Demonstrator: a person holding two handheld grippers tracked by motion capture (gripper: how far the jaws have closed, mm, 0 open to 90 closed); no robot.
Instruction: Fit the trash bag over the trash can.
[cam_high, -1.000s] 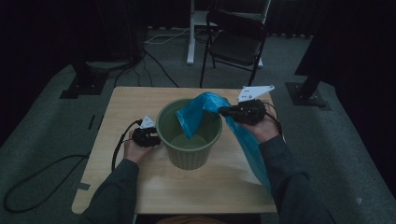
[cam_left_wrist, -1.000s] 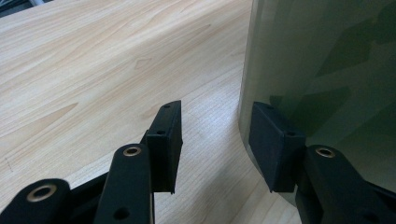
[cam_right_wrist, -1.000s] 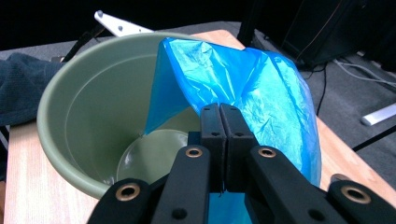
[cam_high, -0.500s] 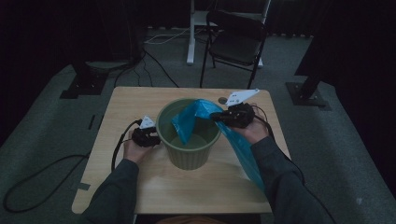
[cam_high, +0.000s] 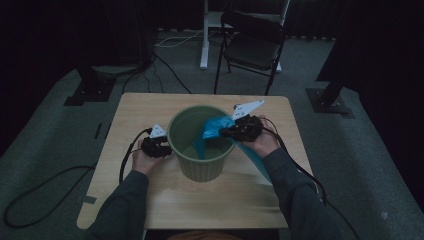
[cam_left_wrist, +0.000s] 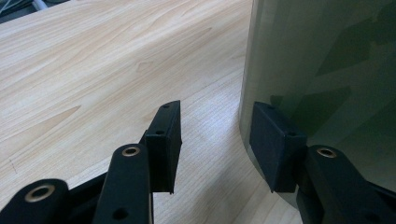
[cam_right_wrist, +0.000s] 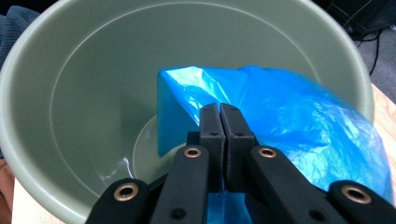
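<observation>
Right tool (cam_high: 226, 132) had its jaws pressed together on a fold of the blue plastic bag (cam_right_wrist: 299, 126), over the right side of the green bin's (cam_high: 200, 160) rim. Part of the bag hung inside the bin; the rest trailed over the rim and down the outer wall on the person's right. Left tool (cam_left_wrist: 215, 140) stood open against the bin's left outer wall, one jaw touching the wall, the other over bare wood, with nothing held between them.

The bin stood near the middle of the table (cam_high: 150, 105). Bare table surface lay behind the bin, in front of it and to its left; the table's right edge ran close to the right hand (cam_high: 260, 142). Cables (cam_high: 127, 157) trailed from both tools across the table. Behind the bin, beyond the table's far edge, stood a black chair (cam_high: 250, 47) on the floor.
</observation>
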